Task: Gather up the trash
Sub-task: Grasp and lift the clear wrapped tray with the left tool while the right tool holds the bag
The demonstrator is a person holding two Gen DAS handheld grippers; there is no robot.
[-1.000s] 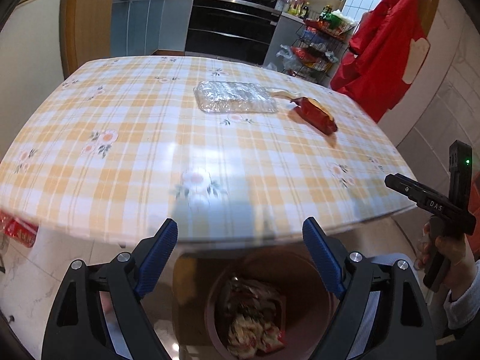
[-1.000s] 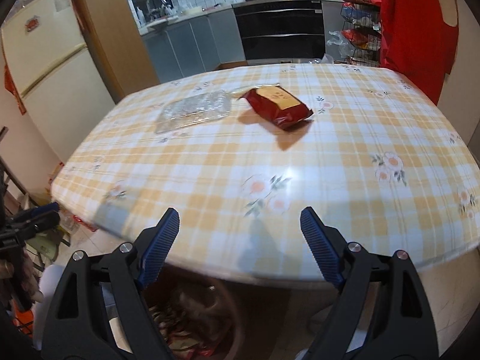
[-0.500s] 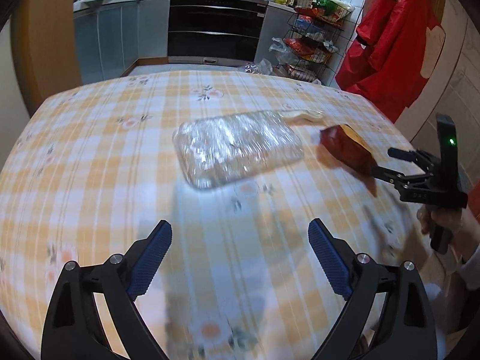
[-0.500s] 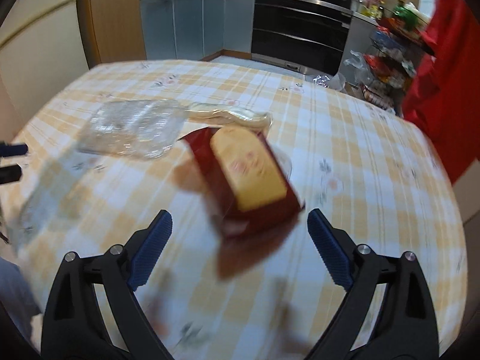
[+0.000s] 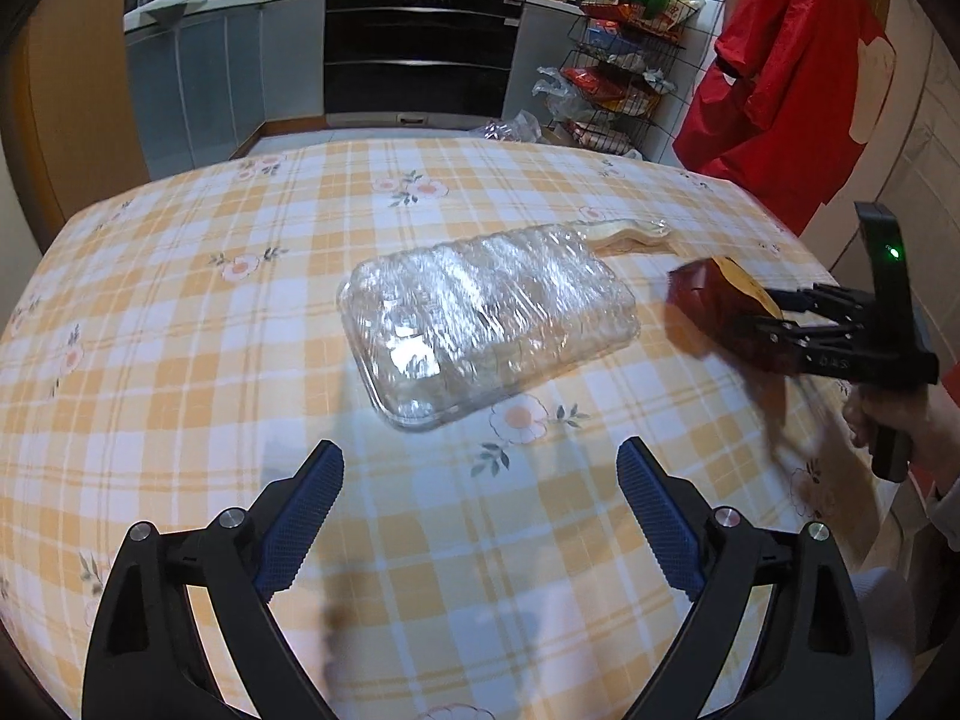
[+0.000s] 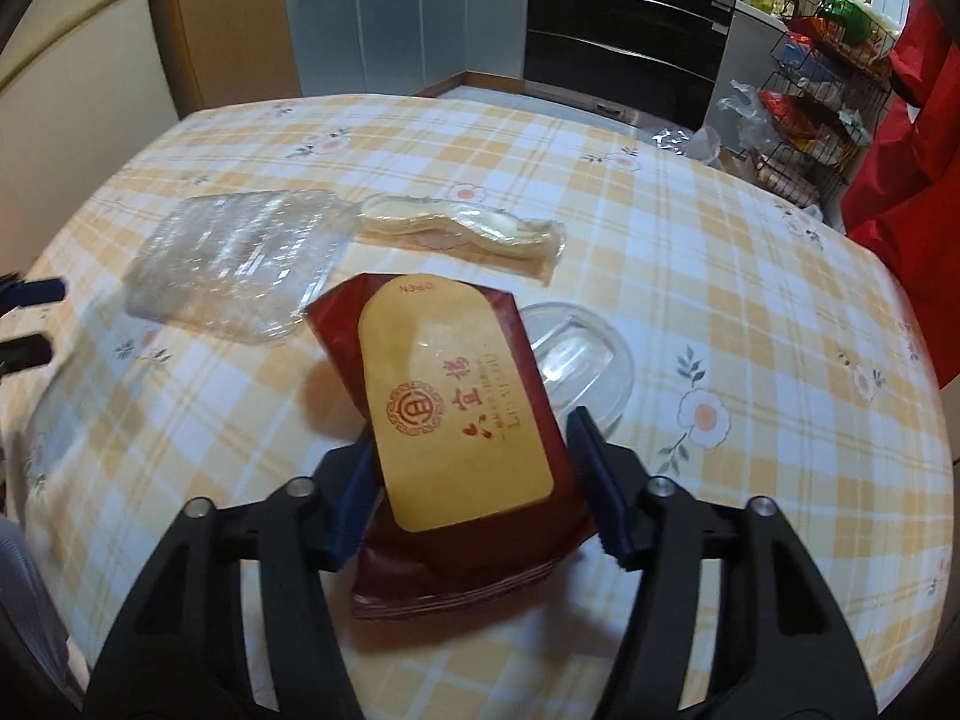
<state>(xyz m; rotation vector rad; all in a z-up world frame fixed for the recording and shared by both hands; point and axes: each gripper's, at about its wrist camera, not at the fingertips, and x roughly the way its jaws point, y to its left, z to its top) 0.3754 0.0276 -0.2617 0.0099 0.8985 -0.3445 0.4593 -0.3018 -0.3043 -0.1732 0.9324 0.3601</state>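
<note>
Wrapper [image 6: 456, 420] (red, gold label, "OPEN") between right hand-held gripper [image 6: 471, 480] pads

The surface [image 6: 750, 276] wears orange-and-white check with pale flowers. The snack packet [image 6: 456, 408] is dark red with a gold label; the plastic tray [image 5: 486, 324] is clear. Claw pads [image 5: 300, 528] are blue on black.

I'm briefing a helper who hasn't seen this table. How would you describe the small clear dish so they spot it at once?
Start at the checked floral tablecloth and find the dark red packet with the gold label between the right gripper jaws. The small clear dish peeks out from under the packet's right edge. Unlike the large crinkled clear tray on the left, it is small, rounded and smooth.
</note>
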